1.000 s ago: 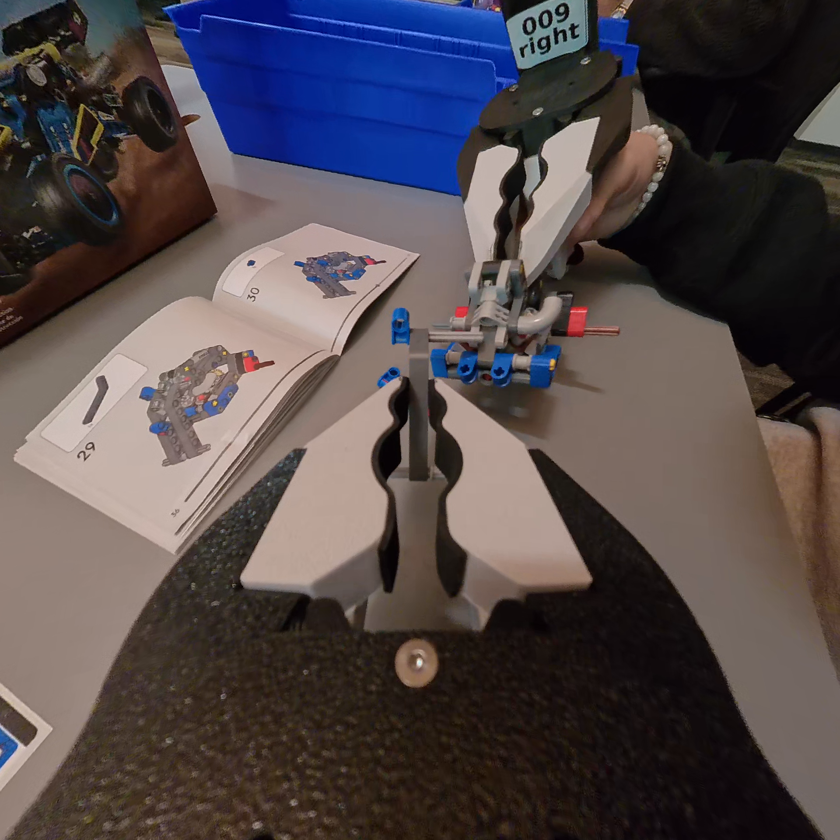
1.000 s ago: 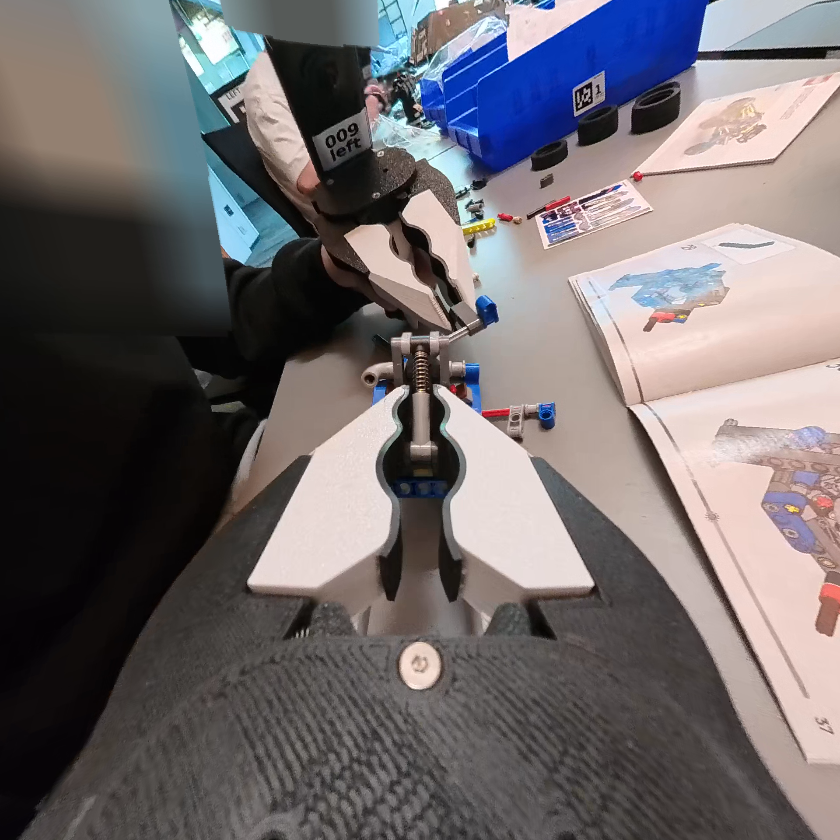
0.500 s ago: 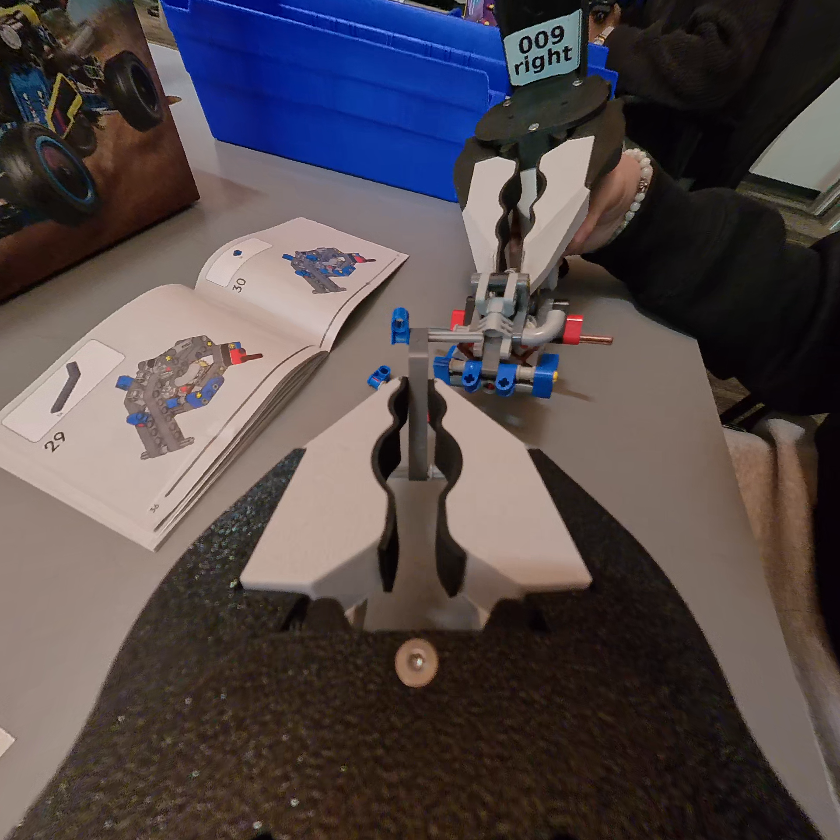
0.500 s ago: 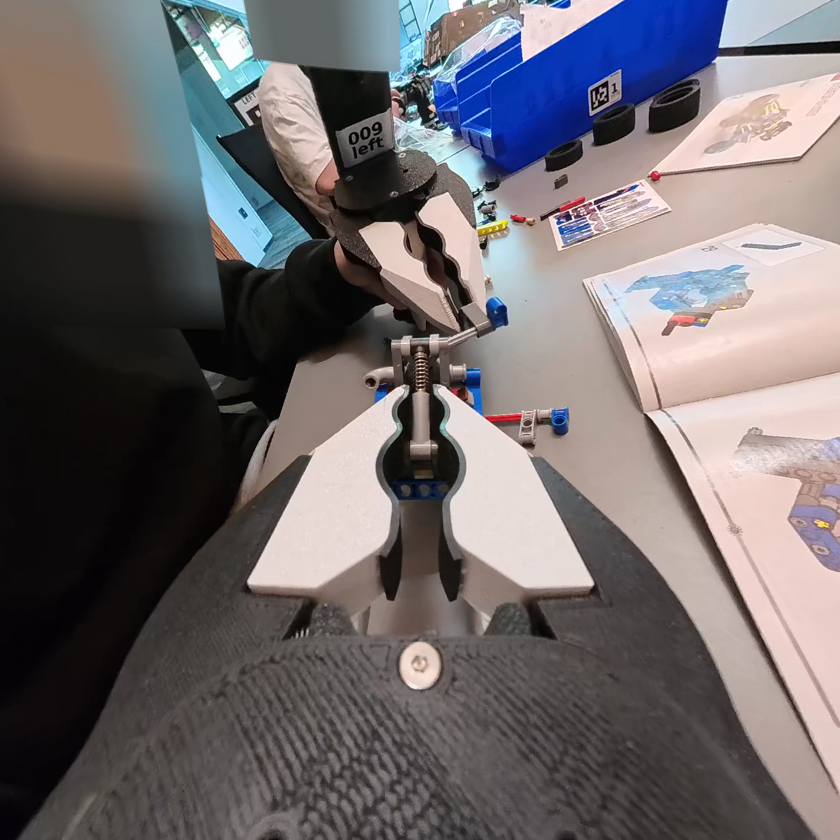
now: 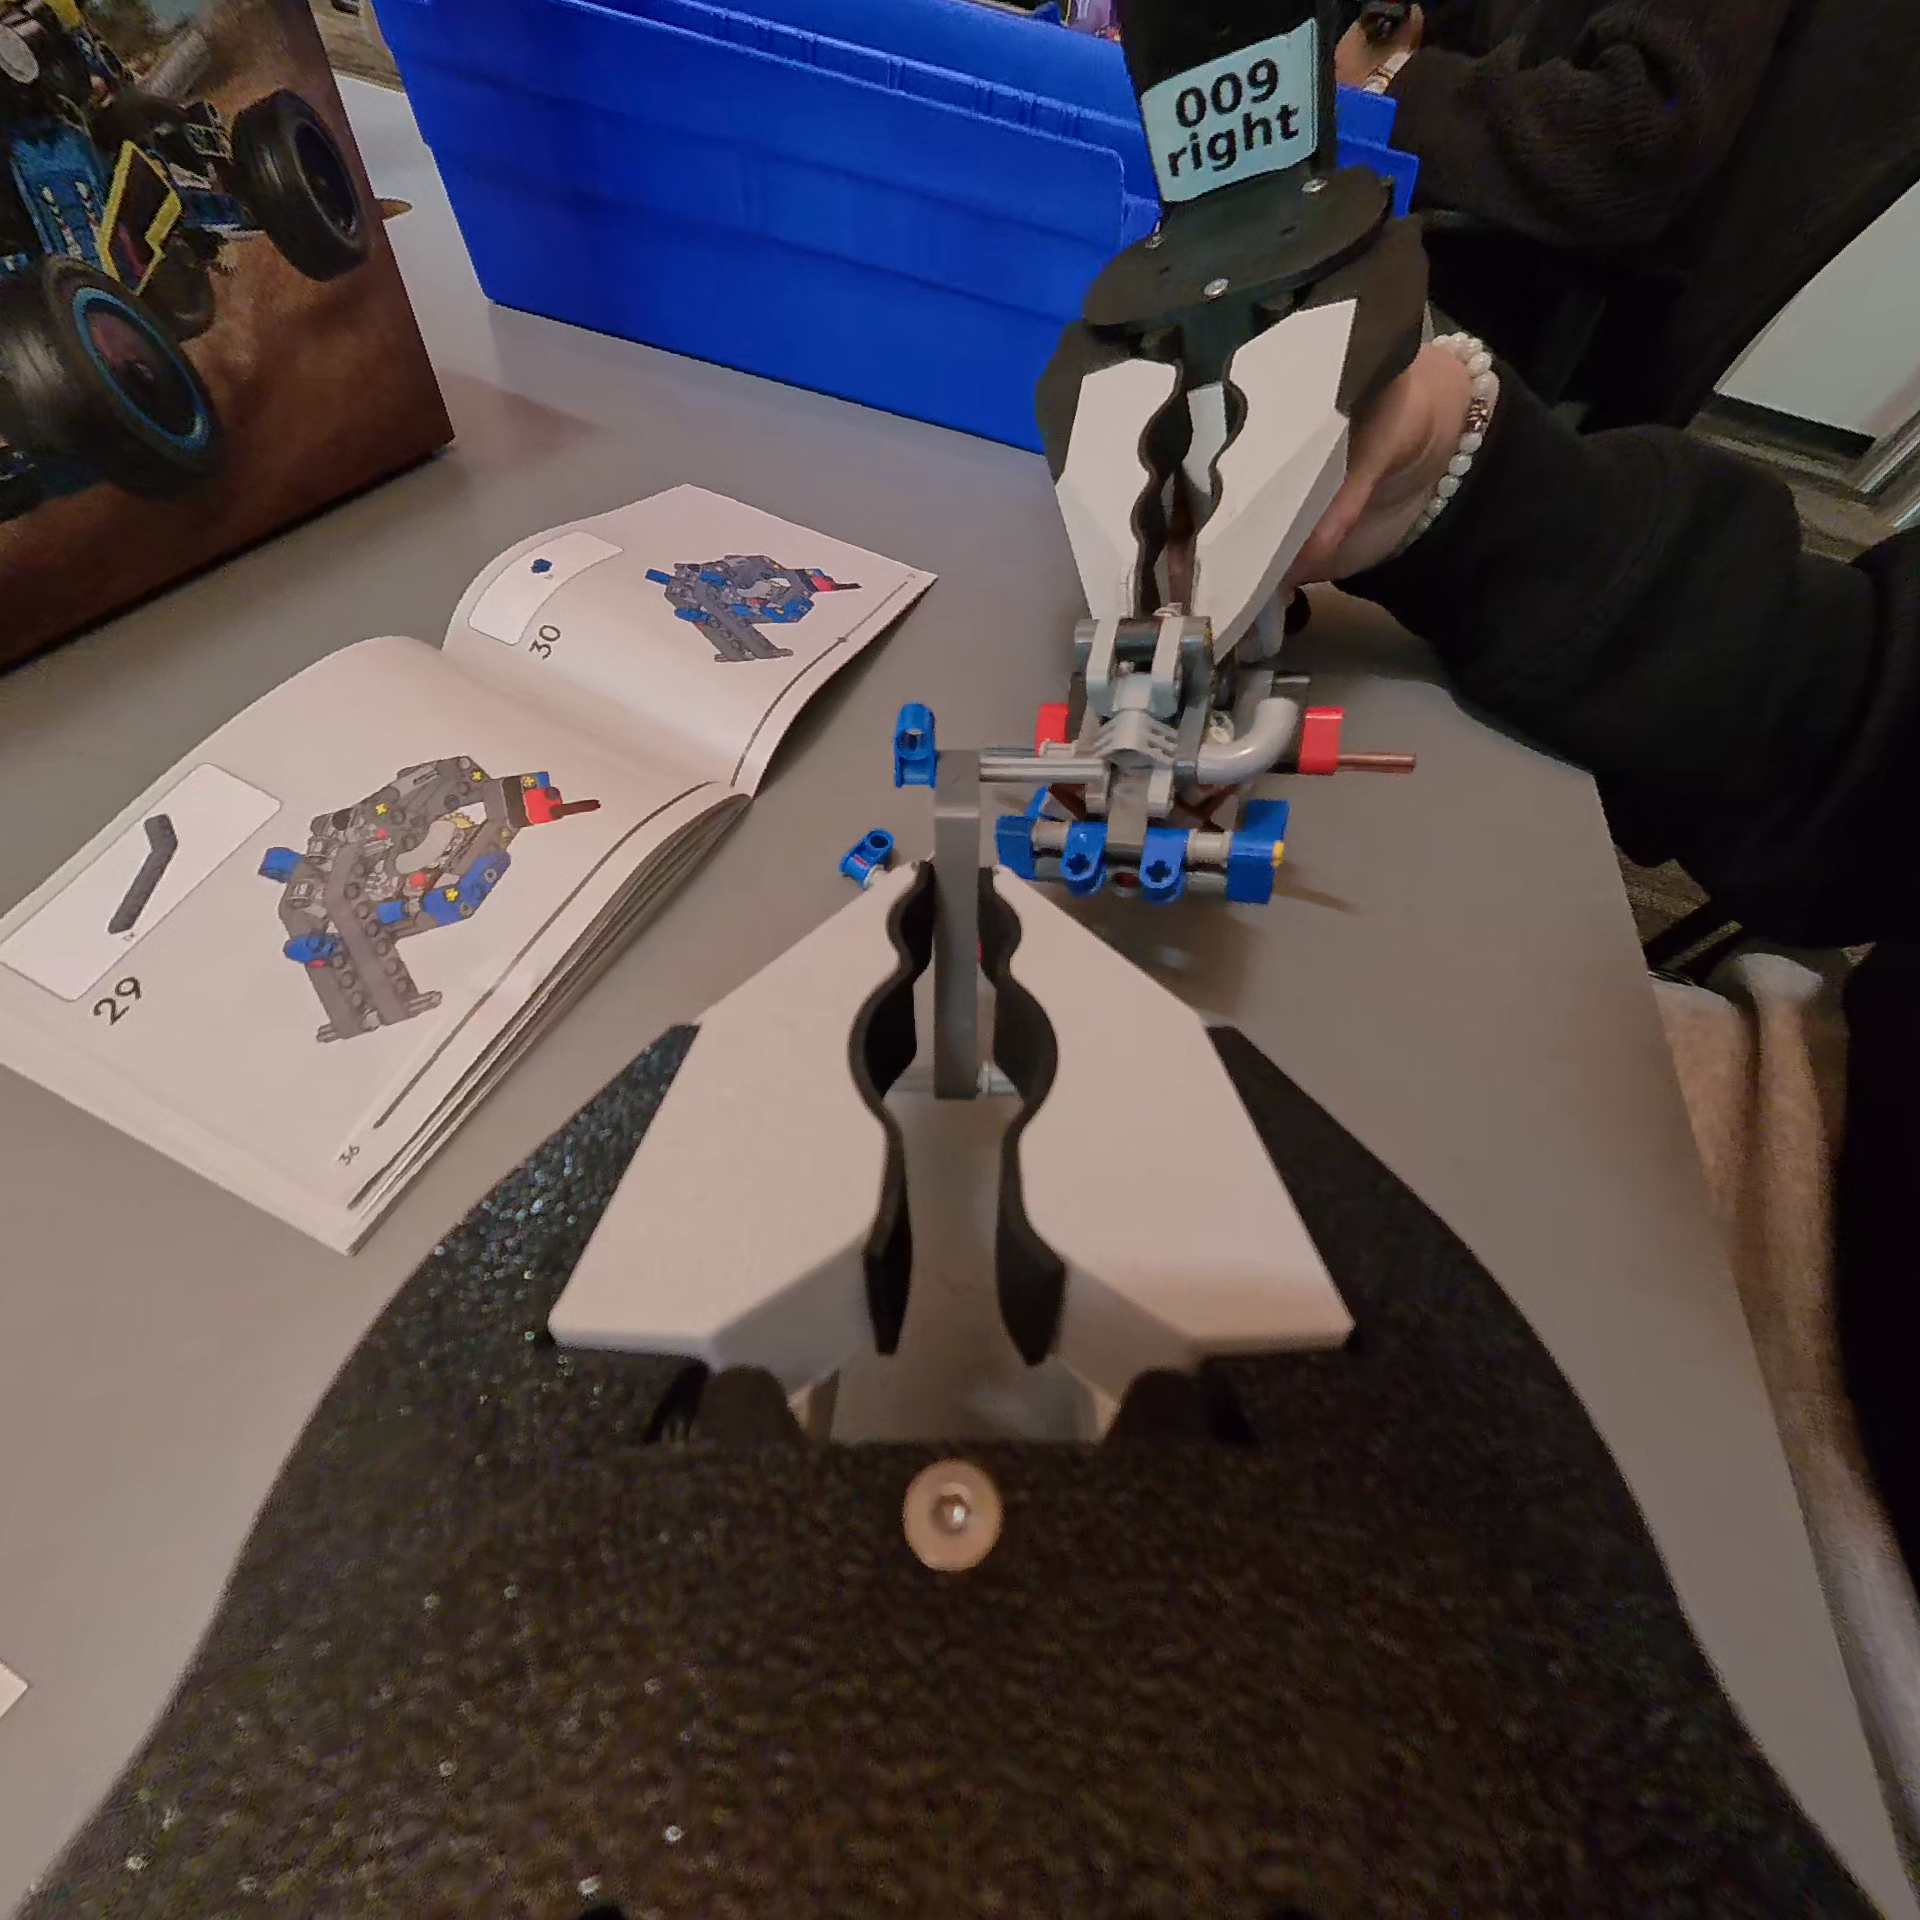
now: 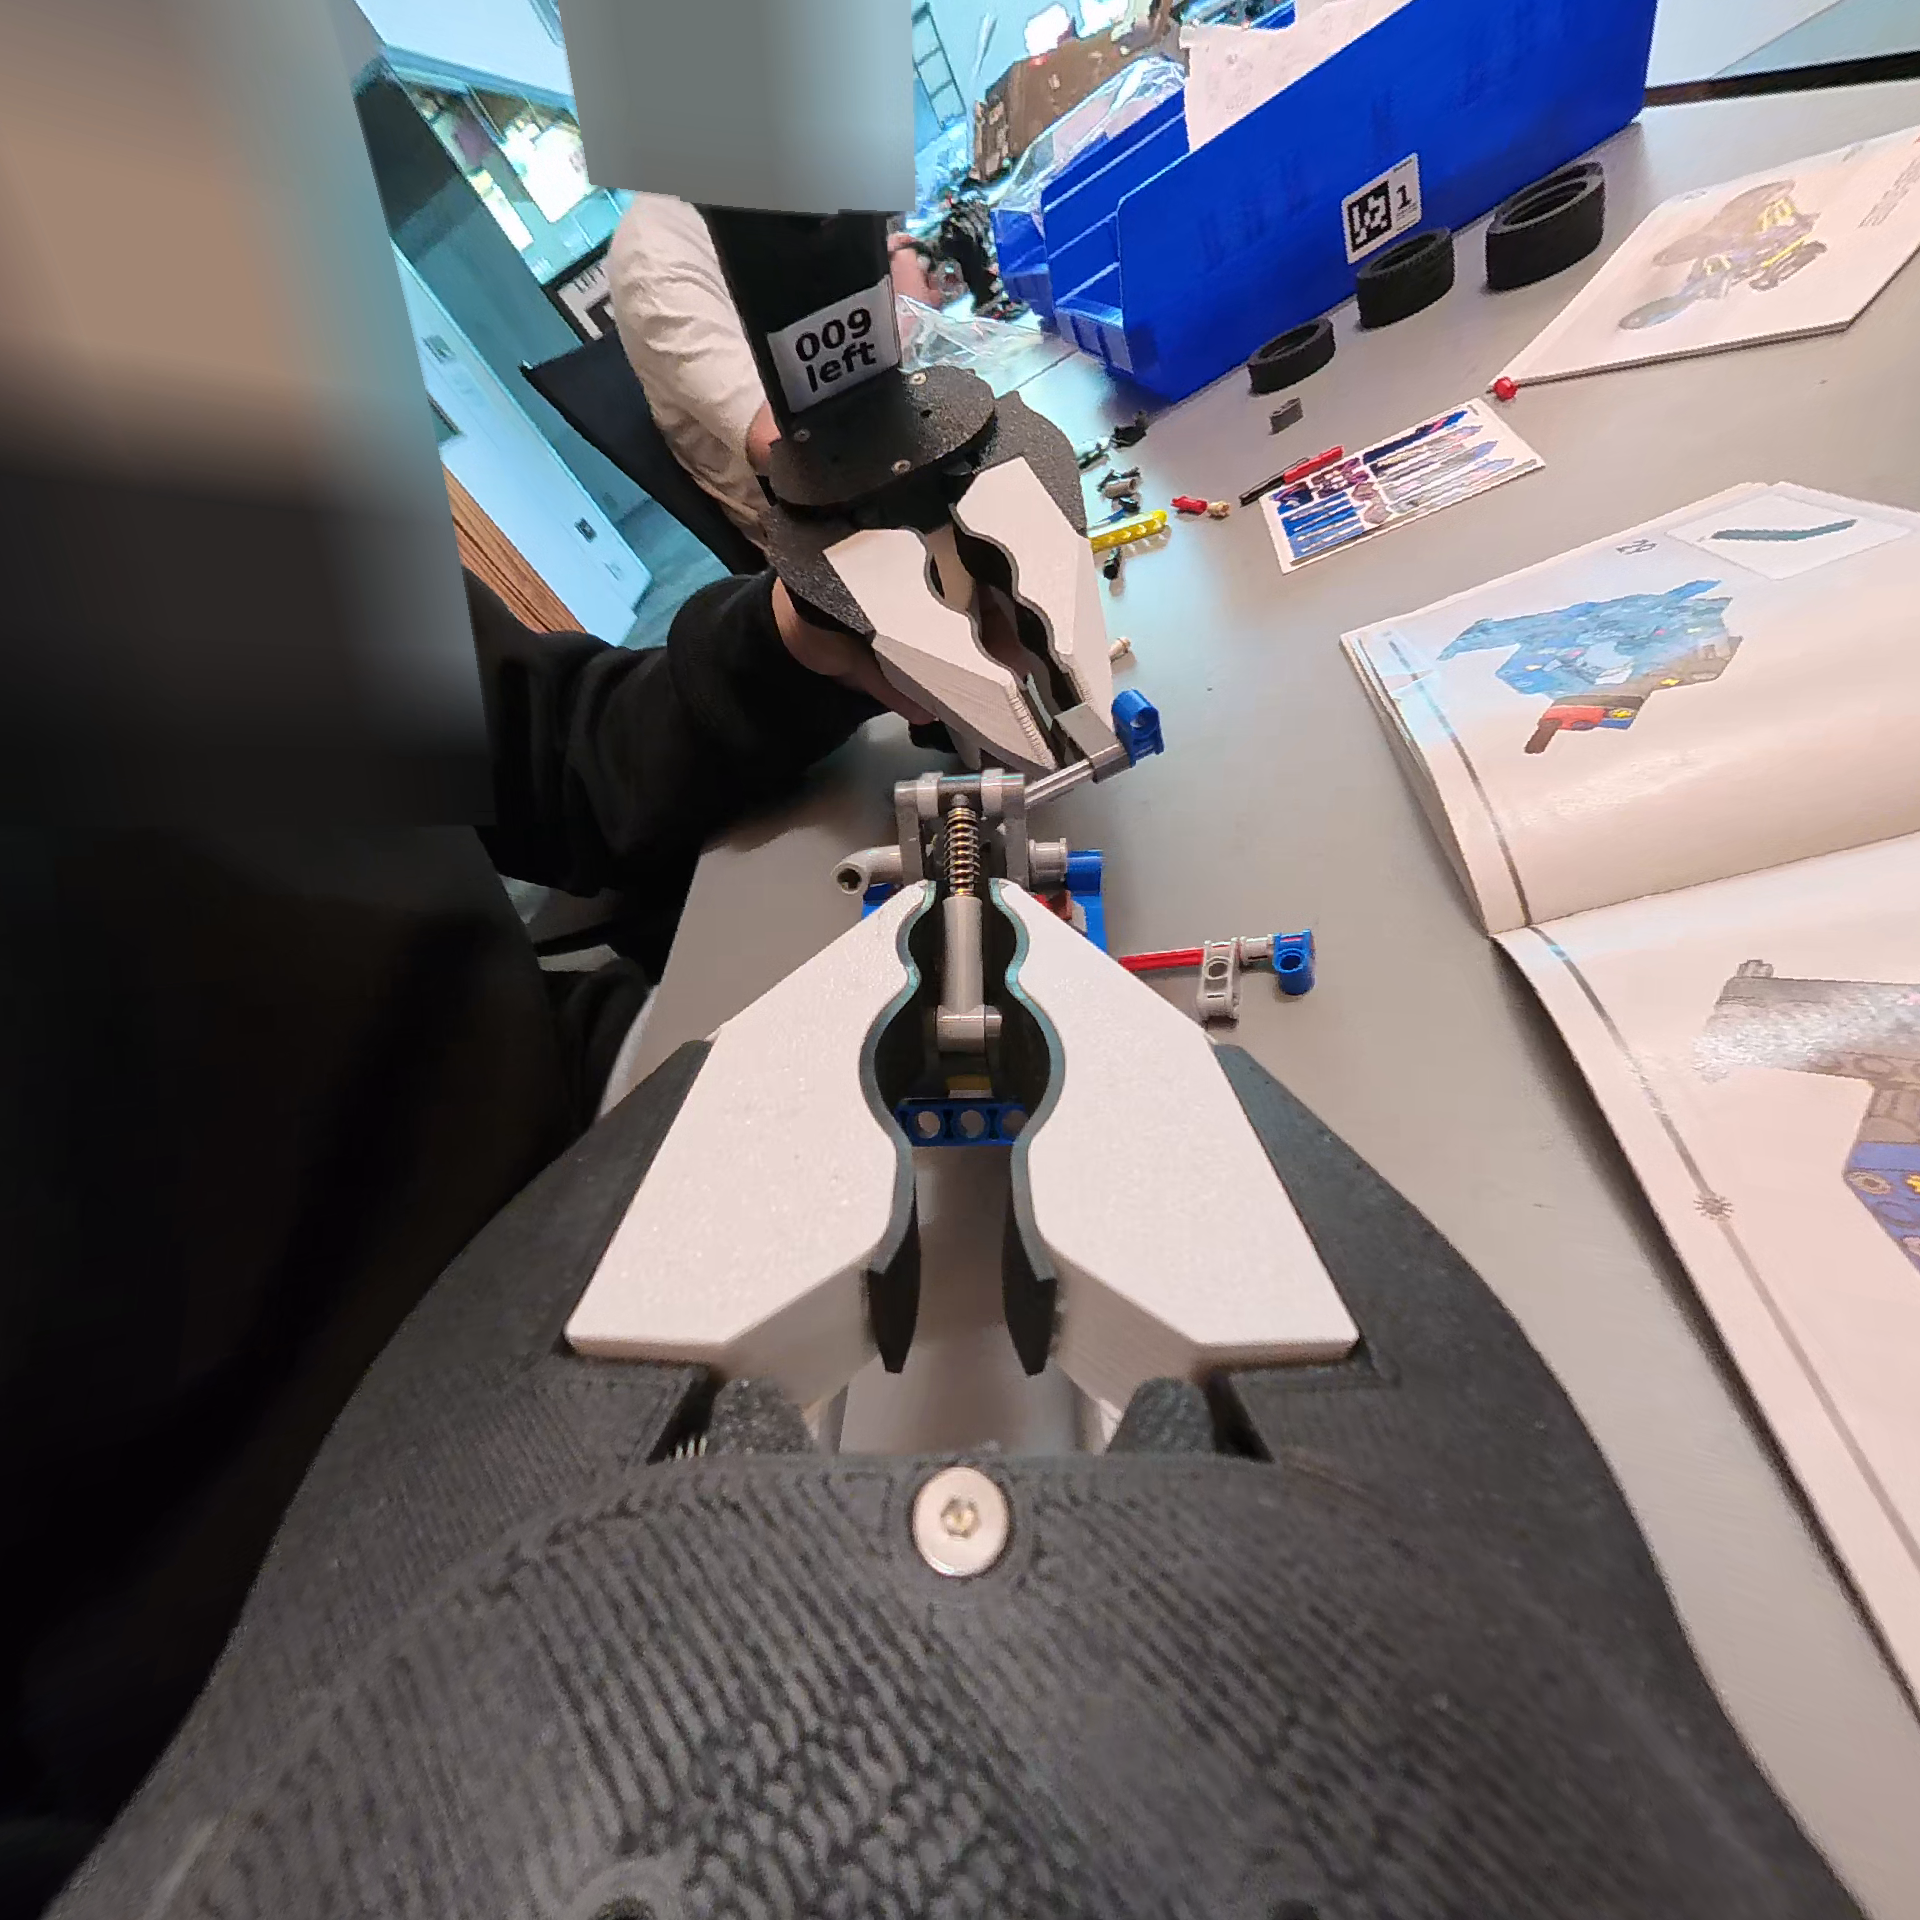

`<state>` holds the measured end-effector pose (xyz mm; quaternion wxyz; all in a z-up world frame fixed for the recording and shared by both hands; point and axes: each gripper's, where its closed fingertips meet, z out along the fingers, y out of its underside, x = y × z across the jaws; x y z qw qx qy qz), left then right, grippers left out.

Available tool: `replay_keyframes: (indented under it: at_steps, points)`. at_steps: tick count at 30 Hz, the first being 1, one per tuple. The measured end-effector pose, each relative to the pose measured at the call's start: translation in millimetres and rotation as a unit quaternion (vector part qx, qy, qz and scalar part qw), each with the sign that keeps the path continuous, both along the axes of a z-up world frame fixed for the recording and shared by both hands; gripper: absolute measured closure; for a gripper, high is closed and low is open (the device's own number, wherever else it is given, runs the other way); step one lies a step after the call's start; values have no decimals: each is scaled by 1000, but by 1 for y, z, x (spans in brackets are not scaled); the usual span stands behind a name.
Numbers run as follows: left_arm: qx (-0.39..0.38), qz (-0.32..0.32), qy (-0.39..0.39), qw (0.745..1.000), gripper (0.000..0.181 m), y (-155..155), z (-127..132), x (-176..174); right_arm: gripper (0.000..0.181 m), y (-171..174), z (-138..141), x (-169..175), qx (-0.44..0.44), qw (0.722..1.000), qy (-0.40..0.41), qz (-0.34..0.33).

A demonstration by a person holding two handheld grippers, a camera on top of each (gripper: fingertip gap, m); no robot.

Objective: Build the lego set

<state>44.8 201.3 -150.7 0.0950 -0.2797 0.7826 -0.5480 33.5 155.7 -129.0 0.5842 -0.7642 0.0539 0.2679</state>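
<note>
My left gripper (image 5: 956,883) is shut on a grey beam (image 5: 956,935) held upright. The beam's far end carries a blue connector (image 5: 914,743) and a grey axle (image 5: 1039,769) that reaches sideways into the lego assembly (image 5: 1143,821). My right gripper (image 6: 958,894) is shut on that assembly (image 6: 961,831), a grey frame with a spring shock absorber over blue beams, and holds it on the grey table (image 5: 1403,1039). The right gripper (image 5: 1169,623) shows above the assembly in the left wrist view. The left gripper (image 6: 1075,727) shows beyond it in the right wrist view.
An open instruction booklet (image 5: 416,810) lies left of the assembly, with a small blue piece (image 5: 868,857) beside it. A blue bin (image 5: 779,208) and the set's box (image 5: 156,312) stand behind. A loose red-axle part (image 6: 1236,961), sticker sheet (image 6: 1392,483) and tyres (image 6: 1403,275) lie on the table. The gap from one gripper's tips to the other's is roughly 6 cm.
Both grippers keep their grip. The left gripper with the beam has shifted only slightly; its axle stays at the assembly's grey frame.
</note>
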Motion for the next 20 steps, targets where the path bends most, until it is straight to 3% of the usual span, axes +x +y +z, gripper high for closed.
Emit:
replay_keyframes:
  at_steps: [20]
  points:
    - [-63,9,14,998,176,3,14,2,177,-3,17,2,58,994,93,4]
